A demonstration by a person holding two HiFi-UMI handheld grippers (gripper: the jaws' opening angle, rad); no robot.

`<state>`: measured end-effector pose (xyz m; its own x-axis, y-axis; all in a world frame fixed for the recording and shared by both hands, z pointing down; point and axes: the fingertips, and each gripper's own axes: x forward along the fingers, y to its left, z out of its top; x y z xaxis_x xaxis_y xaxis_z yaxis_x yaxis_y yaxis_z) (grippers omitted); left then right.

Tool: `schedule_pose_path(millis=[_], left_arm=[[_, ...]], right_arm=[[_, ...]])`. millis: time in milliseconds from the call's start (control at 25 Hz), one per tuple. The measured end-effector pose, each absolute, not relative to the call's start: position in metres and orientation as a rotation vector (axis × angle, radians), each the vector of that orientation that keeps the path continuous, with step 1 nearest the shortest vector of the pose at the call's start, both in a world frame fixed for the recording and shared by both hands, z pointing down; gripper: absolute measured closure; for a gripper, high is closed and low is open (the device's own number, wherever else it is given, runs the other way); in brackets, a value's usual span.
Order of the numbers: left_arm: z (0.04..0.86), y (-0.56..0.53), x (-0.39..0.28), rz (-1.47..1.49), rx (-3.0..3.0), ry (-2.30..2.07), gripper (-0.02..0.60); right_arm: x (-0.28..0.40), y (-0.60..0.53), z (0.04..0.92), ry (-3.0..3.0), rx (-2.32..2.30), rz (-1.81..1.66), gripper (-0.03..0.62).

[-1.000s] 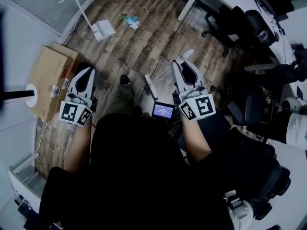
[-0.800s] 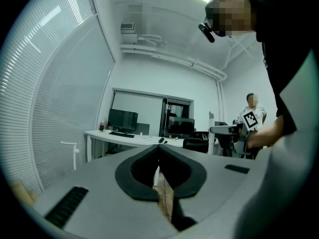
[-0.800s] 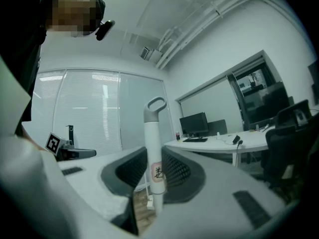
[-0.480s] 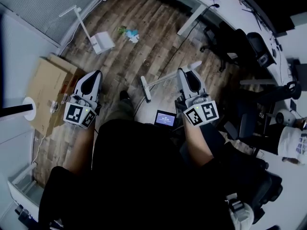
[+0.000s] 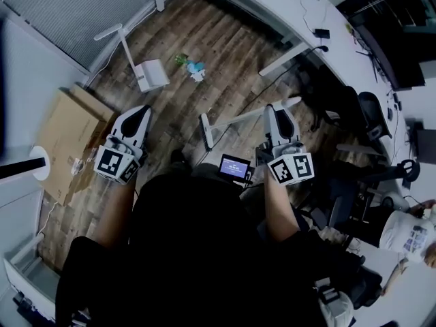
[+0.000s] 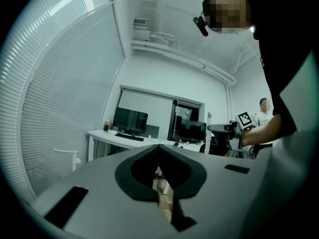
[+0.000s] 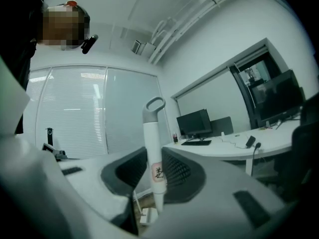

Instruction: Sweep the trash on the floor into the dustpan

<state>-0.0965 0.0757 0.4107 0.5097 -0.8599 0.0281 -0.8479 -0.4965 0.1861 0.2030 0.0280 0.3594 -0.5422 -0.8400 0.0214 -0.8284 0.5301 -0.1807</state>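
In the head view my right gripper (image 5: 272, 110) is shut on the white handle of a broom (image 5: 240, 118), whose head lies on the wood floor just ahead of my feet. In the right gripper view that broom handle (image 7: 152, 156) stands upright between the pads of the right gripper (image 7: 152, 152). My left gripper (image 5: 142, 112) is shut and holds nothing; the left gripper (image 6: 158, 147) shows its jaws together. The trash (image 5: 193, 66), small blue, green and white scraps, lies further ahead. A white dustpan (image 5: 152, 74) with a long upright handle stands left of it; the dustpan (image 7: 148, 215) also shows low between the right jaws.
A flat cardboard box (image 5: 63, 133) lies on the floor at the left by the blinds. A long white desk (image 5: 272, 9) curves along the back and right, with black office chairs (image 5: 354, 107) beside it. A small lit screen (image 5: 235, 167) hangs at my chest.
Both grippers have travelled forward together, the broom with the right one. The trash and the dustpan now lie closer to me in the head view.
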Motion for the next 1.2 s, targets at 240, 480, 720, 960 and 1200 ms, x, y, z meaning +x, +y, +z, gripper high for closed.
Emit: schedule_pose_path(millis=[240,480,720,960,1200], left_arm=[[0.41,0.024,-0.121,-0.097,2.549,-1.518,0.592],[0.413,-0.036,-0.137,-0.074,2.541,-1.553,0.592],[0.415,-0.115,-0.152,-0.042,2.492,-1.597,0.592],[0.404,-0.183,-0.161,-0.011,2.49,-1.629,0.592],[0.401,-0.242,-0.175,0.051,2.47,-1.682,0.592]], right_arm=[[0.188,-0.041,0.355,2.678,-1.46,-0.219,0.497],[0.187,-0.113,0.367,2.651,-1.476,-0.228,0.497],[0.187,-0.203,0.375,2.648,-1.463,-0.275,0.497],[0.196,-0.278,0.376,2.66,-1.438,-0.295,0.497],[0.202,-0.351,0.387,2.684,-1.4,-0.327,0.496]])
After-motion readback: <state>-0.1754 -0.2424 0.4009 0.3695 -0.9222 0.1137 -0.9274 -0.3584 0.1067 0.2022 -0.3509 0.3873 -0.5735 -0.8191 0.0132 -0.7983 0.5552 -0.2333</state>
